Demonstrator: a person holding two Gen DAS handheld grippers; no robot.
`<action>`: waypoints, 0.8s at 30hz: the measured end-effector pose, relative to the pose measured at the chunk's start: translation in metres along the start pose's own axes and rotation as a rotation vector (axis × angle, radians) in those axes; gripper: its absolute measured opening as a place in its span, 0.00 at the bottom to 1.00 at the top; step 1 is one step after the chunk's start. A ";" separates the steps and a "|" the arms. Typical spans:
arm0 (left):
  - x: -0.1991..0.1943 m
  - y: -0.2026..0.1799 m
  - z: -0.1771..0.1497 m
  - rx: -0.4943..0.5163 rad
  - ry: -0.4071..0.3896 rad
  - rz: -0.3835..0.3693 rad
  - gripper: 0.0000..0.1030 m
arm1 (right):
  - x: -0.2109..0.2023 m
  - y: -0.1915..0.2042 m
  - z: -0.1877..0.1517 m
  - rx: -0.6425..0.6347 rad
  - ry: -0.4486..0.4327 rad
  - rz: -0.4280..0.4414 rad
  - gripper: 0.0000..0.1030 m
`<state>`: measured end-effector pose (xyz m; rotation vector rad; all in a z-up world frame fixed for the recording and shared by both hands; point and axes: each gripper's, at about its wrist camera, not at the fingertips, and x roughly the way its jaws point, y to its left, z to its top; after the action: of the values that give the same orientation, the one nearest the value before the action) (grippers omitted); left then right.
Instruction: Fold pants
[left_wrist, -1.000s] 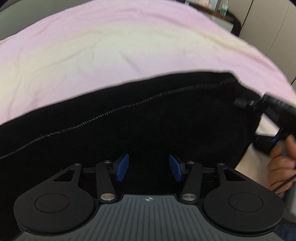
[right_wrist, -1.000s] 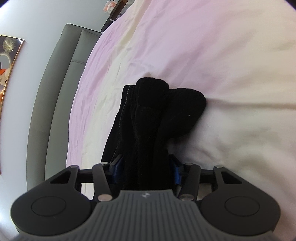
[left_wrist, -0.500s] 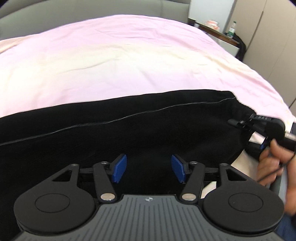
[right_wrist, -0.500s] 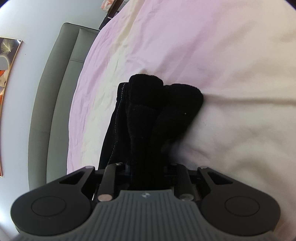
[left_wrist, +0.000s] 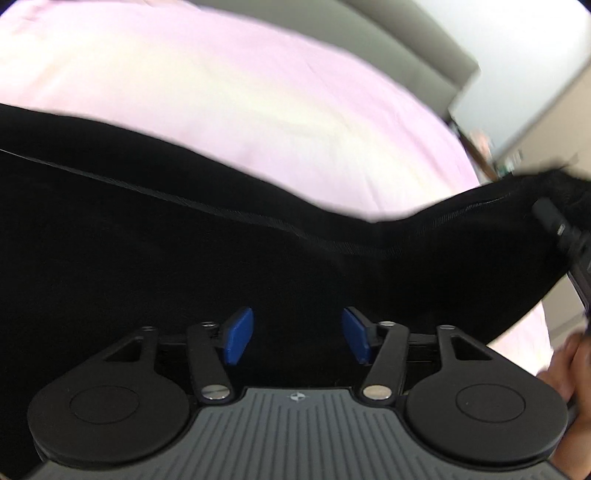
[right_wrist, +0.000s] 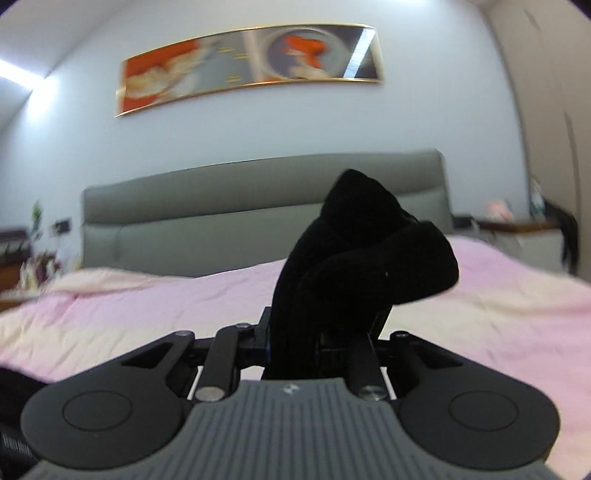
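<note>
The right tongs (right_wrist: 321, 332) pinch a bunched end of the black pants (left_wrist: 184, 266), lifted off the pink bed (left_wrist: 258, 110); the left tongs (left_wrist: 295, 334) gape wide over the flat part, holding nothing. The thick wad could slip loose, I reckon, spoiling the fold. No readable writing anywhere.

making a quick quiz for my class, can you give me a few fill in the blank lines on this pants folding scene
1. The right gripper is shut on a bunched end of the ____ pants.
2. The left gripper, with blue pads, is ____ and holds nothing.
3. The pants lie across a ____ bedsheet.
4. On the wall above the grey headboard hangs a long framed ____.

Missing words: black; open; pink; picture
</note>
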<state>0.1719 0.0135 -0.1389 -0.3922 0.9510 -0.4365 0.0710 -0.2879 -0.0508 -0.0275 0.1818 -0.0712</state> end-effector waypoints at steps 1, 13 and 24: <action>-0.010 0.009 0.001 -0.026 -0.024 0.019 0.69 | 0.002 0.026 -0.006 -0.104 0.000 0.042 0.14; -0.046 0.058 -0.002 -0.131 -0.072 0.106 0.69 | 0.031 0.140 -0.088 -0.607 0.480 0.413 0.35; -0.018 -0.007 0.012 0.080 -0.138 -0.013 0.70 | 0.047 0.021 -0.048 -0.126 0.497 0.148 0.18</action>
<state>0.1720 0.0186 -0.1170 -0.3512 0.7950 -0.4527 0.1099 -0.2710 -0.1073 -0.1226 0.6838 0.0835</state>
